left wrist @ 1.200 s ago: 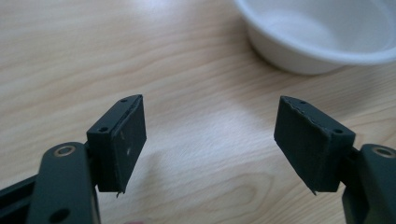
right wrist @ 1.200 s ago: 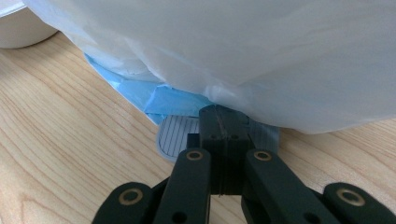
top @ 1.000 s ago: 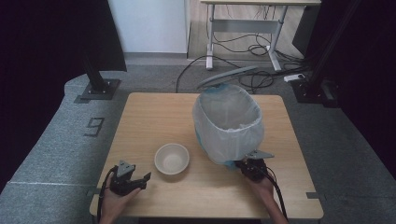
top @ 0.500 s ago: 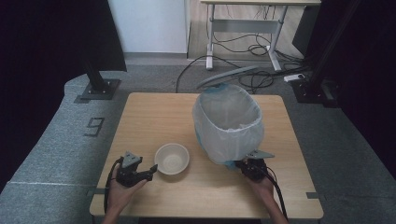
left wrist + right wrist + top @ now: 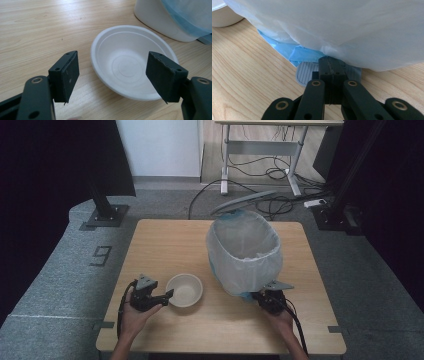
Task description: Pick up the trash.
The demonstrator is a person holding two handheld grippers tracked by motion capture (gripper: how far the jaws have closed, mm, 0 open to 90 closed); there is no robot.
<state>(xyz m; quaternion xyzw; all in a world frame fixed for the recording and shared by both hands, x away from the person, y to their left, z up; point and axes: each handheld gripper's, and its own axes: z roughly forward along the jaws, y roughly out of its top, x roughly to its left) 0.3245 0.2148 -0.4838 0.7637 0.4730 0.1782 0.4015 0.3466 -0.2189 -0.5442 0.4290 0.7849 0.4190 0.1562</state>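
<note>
The left claw (image 5: 169, 294) has its jaws wide apart, one on each side of the white bowl's (image 5: 184, 290) near edge, so it looks ready to pinch the rim (it isn't touching yet). The bowl sits on the desk (image 5: 165, 245), near the front. The right claw (image 5: 263, 298) is squeezed tight, pressing on the grey pedal (image 5: 305, 72) at the bin's (image 5: 245, 254) foot, maybe to keep it steady. The bin's bag gapes open just behind the bowl.

A "9" (image 5: 102, 255) (dark) — on grey floor (image 5: 60, 280).
</note>
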